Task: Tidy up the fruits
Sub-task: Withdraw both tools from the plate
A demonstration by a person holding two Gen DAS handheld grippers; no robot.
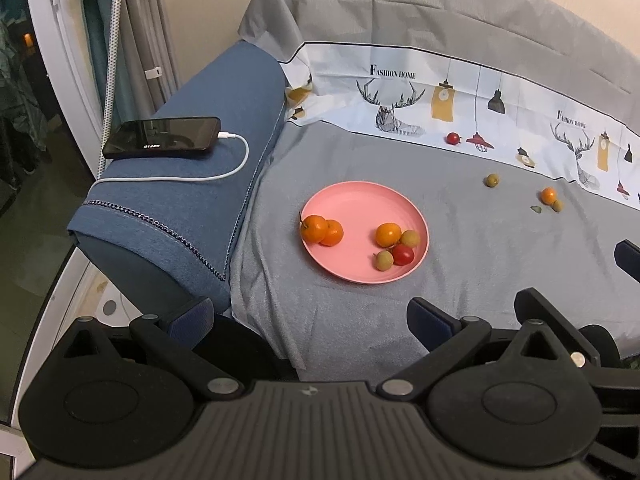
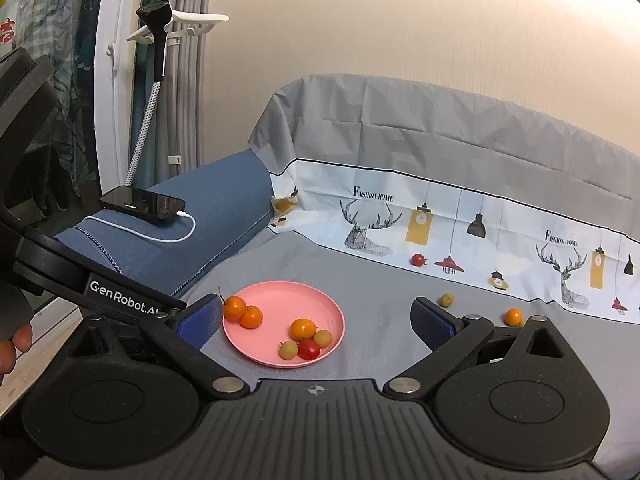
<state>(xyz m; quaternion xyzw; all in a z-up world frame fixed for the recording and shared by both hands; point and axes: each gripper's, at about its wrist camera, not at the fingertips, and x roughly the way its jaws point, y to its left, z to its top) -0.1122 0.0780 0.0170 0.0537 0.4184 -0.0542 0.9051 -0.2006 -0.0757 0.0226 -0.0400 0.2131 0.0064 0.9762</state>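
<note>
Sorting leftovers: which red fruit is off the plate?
The red tomato at the printed border, far behind the plate; the other sits on it.

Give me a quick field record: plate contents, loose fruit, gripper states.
plate: round pink plastic plate on grey cloth
on plate: three oranges, two yellow-green fruits, one red tomato
loose on cloth: red tomato by printed border, yellow-green fruit, orange with a small fruit beside it
left gripper: open, empty
right gripper: open, empty
</note>
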